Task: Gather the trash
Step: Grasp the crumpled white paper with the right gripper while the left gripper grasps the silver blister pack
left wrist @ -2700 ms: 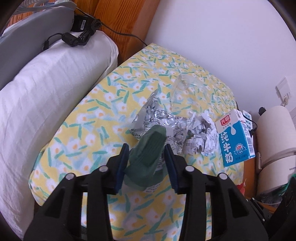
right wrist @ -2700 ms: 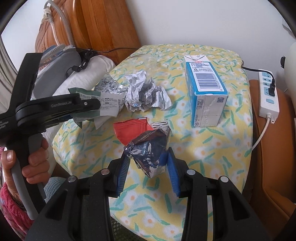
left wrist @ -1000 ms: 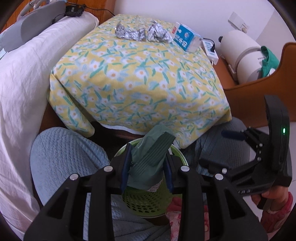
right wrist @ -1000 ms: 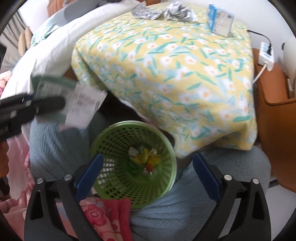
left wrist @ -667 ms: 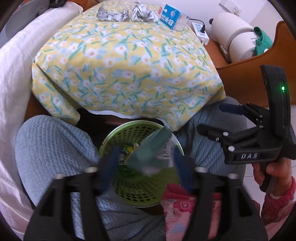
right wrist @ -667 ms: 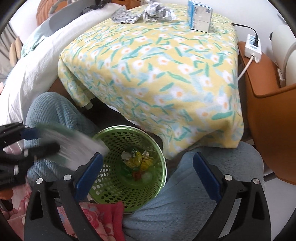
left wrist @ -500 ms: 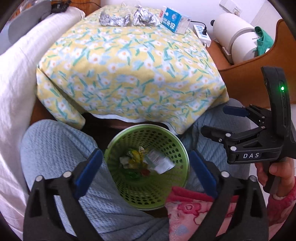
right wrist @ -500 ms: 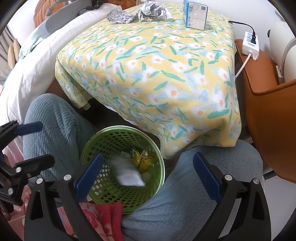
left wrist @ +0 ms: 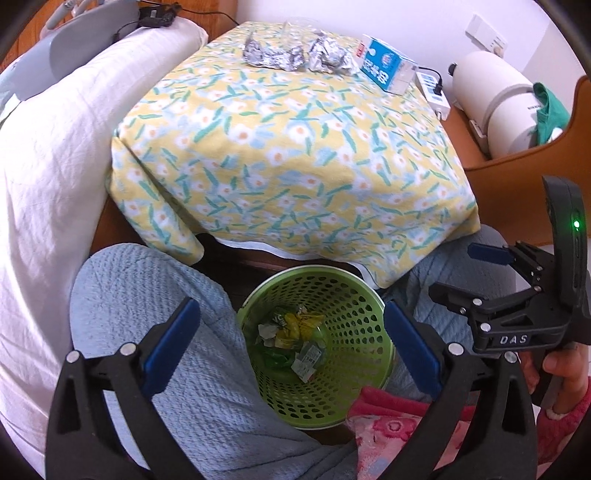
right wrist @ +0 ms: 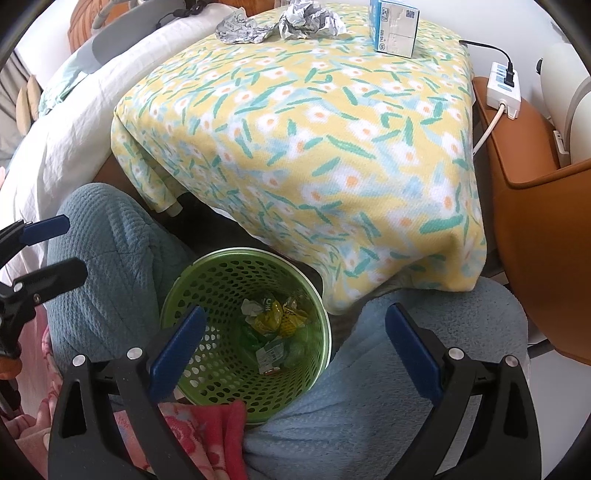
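A green mesh basket (left wrist: pixel 332 275) (right wrist: pixel 221 255) stands on the floor between a person's knees and holds several wrappers (left wrist: pixel 291 330). The green packet with a white label (left wrist: pixel 308 360) (right wrist: pixel 271 354) lies inside it. My left gripper (left wrist: pixel 289 310) hovers over the basket, its jaws opening wide with nothing between them. Just above the basket my right gripper (right wrist: pixel 295 313) is open and empty too. On the flowered tablecloth (left wrist: pixel 295 147) at the far edge lie two crumpled foil wrappers (left wrist: pixel 273 55) (left wrist: pixel 330 55) and a blue milk carton (left wrist: pixel 384 64) (right wrist: pixel 395 27).
A white duvet (left wrist: pixel 48 147) lies left of the table. To the right stand an orange-brown chair (right wrist: pixel 535 221), a white power strip (right wrist: pixel 504 90) and a white cylinder (left wrist: pixel 498 99). Blue-clad knees (left wrist: pixel 147 314) flank the basket, with pink fabric (left wrist: pixel 399 424) in front.
My left gripper has opened and the green packet has dropped from it into the basket. The right gripper stayed open over the basket.
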{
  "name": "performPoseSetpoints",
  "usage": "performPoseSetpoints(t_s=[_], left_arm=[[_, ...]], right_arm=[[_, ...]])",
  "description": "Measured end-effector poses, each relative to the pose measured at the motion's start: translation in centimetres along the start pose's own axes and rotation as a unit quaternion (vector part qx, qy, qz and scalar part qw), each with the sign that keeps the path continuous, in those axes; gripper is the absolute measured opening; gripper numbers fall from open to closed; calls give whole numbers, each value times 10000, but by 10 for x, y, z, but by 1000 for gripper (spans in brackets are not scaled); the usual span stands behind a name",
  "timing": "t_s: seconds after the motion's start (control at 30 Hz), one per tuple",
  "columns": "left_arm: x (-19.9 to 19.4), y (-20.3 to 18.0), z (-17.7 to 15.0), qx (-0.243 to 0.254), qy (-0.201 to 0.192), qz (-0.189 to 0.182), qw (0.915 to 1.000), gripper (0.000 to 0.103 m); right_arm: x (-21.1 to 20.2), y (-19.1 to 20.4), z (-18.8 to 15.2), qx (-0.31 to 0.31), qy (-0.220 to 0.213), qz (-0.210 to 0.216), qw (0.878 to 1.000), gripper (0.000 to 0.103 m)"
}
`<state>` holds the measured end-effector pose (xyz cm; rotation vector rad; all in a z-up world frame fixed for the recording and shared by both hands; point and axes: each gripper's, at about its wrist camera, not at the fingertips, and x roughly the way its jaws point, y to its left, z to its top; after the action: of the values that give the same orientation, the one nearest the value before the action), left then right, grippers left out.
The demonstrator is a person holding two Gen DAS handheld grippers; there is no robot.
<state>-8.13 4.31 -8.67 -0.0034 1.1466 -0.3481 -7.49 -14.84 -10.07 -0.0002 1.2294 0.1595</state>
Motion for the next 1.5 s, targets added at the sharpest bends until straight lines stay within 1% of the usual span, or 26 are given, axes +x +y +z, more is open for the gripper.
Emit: performPoseSetpoints(t_s=[0.13, 0.27, 0.37, 0.4, 0.47, 0.6, 0.67, 0.8, 0.87, 0.9, 0.97, 1.0, 1.07, 1.1, 1.17, 1.2, 1.27, 1.3, 1.33, 1.5], left_arm=[[-2, 2, 9, 34, -94, 117, 9999, 95], [-9, 6, 34, 48, -410, 239, 9989, 95], [-14, 9, 57, -1, -693, 271, 9972, 95], [-15, 9, 65, -18, -774, 276, 9966, 95], [-17, 12, 82, -44, -926, 304, 9952, 95], [-13, 18, 111, -86, -1121, 395, 9929, 95], [-9, 22, 123, -97, -1181, 516, 9916, 95], [3, 30, 144, -107, -1265, 640, 9898, 95], [11, 35, 156, -152, -1274, 707, 9892, 95], [13, 38, 160, -169, -1282, 720, 9890, 95], [19, 44, 169, -219, -1291, 714, 9888, 95], [21, 47, 174, -249, -1296, 697, 9888, 95], [25, 50, 182, -288, -1316, 680, 9885, 95], [28, 52, 187, -303, -1327, 677, 9884, 95], [33, 53, 194, -317, -1337, 666, 9883, 95], [36, 53, 198, -324, -1333, 666, 9883, 95], [44, 52, 206, -341, -1324, 650, 9885, 95], [47, 52, 210, -348, -1316, 648, 9886, 95], [51, 51, 214, -358, -1303, 652, 9887, 95], [71, 45, 234, -330, -1291, 676, 9888, 95]], right_arm=[[-7, 3, 8, -97, -134, -16, 9999, 97], [-22, 6, 29, -162, -469, 52, 9988, 97], [-32, 9, 53, -218, -773, 99, 9967, 97], [-36, 12, 68, -257, -929, 106, 9953, 97], [-38, 14, 82, -289, -1051, 130, 9940, 97], [-35, 12, 130, -187, -1321, 349, 9904, 97], [-32, 7, 145, -136, -1353, 410, 9899, 97], [-14, 1, 189, -13, -1369, 366, 9899, 97], [-5, -1, 205, 37, -1371, 329, 9900, 97], [-3, -2, 209, 54, -1375, 318, 9900, 96], [9, -8, 229, 142, -1324, 266, 9907, 91], [12, -11, 232, 167, -1324, 267, 9907, 89], [24, -16, 247, 257, -1282, 243, 9911, 88], [28, -18, 250, 255, -1279, 205, 9912, 87], [34, -15, 258, 174, -1306, 6, 9913, 85], [37, -13, 262, 100, -1303, -117, 9914, 83], [41, -11, 266, -20, -1272, -251, 9916, 77], [43, -10, 267, -55, -1256, -274, 9917, 70], [45, -8, 268, -118, -1225, -275, 9920, 67], [46, -6, 268, -289, -1194, -266, 9921, 64]])
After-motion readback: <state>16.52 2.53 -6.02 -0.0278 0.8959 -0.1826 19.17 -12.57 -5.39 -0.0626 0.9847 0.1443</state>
